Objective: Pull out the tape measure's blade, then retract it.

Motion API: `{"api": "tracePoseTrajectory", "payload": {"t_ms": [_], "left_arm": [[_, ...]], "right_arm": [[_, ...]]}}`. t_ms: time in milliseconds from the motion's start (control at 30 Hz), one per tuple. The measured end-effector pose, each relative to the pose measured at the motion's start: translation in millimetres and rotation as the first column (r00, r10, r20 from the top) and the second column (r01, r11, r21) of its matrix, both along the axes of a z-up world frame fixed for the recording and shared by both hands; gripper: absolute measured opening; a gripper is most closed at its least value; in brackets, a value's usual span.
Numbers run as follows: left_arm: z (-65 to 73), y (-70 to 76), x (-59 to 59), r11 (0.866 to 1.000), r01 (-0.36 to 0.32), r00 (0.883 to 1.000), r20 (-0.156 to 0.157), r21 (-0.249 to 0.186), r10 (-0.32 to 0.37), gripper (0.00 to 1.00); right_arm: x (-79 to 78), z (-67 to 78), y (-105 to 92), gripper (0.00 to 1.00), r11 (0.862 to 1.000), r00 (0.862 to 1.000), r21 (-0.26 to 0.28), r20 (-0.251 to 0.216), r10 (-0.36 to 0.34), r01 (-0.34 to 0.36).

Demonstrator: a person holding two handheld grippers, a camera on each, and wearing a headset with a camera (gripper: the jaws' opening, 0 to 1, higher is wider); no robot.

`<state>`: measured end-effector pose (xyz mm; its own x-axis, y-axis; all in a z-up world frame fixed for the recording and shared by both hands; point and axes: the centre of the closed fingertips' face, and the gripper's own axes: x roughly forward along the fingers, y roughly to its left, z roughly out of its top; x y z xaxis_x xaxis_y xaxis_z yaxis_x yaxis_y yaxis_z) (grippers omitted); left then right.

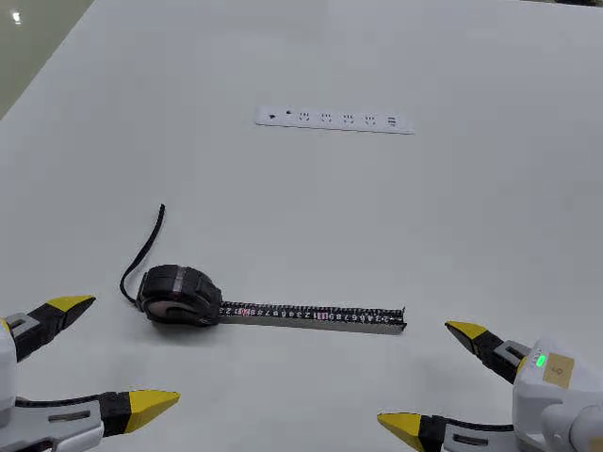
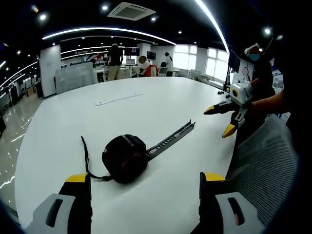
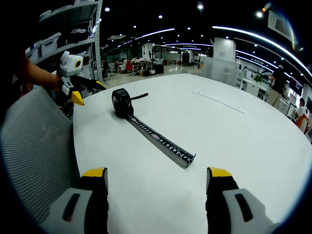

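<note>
On the surface (image 1: 424,217), head view: tape measure (image 1: 179,295), blade (image 1: 316,316) out, lies ahead of left tool (image 1: 132,348) and right tool (image 1: 415,373), both wide open, empty. Left gripper view: case (image 2: 124,158) looks hard, smooth; pinch its sides. Right gripper view: blade likely springy; take its hook (image 3: 187,160)

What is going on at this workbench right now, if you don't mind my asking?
A person holds a two-jaw gripper in each hand above a white table. The left gripper and the right gripper are both open and touch nothing. Between them lies a black tape measure, its blade pulled out flat on the table, its tip toward the right gripper. The blade is not yet retracted. A white power strip lies farther back.
</note>
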<state>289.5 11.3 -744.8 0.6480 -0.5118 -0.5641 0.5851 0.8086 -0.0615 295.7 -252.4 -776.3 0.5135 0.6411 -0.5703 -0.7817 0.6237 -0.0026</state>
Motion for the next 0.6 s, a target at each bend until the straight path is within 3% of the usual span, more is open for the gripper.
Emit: {"api": "tracePoseTrajectory", "payload": {"t_ms": [133, 233, 333, 600], "left_arm": [[2.7, -5.1, -1.0, 0.998, -0.054, 0.998, -0.028, -0.021, 0.053, 0.92], [5.3, -8.8, -1.8, 0.997, -0.071, 0.997, -0.023, -0.018, 0.071, 0.94], [7.1, -13.1, -4.8, 0.997, -0.082, 0.996, -0.023, -0.01, 0.082, 0.95], [4.3, -18.6, -12.7, 0.994, -0.111, 0.993, -0.043, 0.008, 0.111, 1.0]], "right_arm": [[-4.6, 0.7, 4.0, 0.86, 1.0, 1.0, 0.003, -0.02, -0.023, 0.023], [-6.2, 1.3, 4.5, 0.88, 0.999, 0.999, -0.007, -0.019, -0.043, 0.043], [-4.5, 5.0, 4.5, 0.92, 0.995, 0.995, 0.016, -0.038, -0.095, 0.096], [-4.0, 11.5, 7.3, 0.98, 0.993, 0.992, 0.031, -0.044, -0.114, 0.115]]}}
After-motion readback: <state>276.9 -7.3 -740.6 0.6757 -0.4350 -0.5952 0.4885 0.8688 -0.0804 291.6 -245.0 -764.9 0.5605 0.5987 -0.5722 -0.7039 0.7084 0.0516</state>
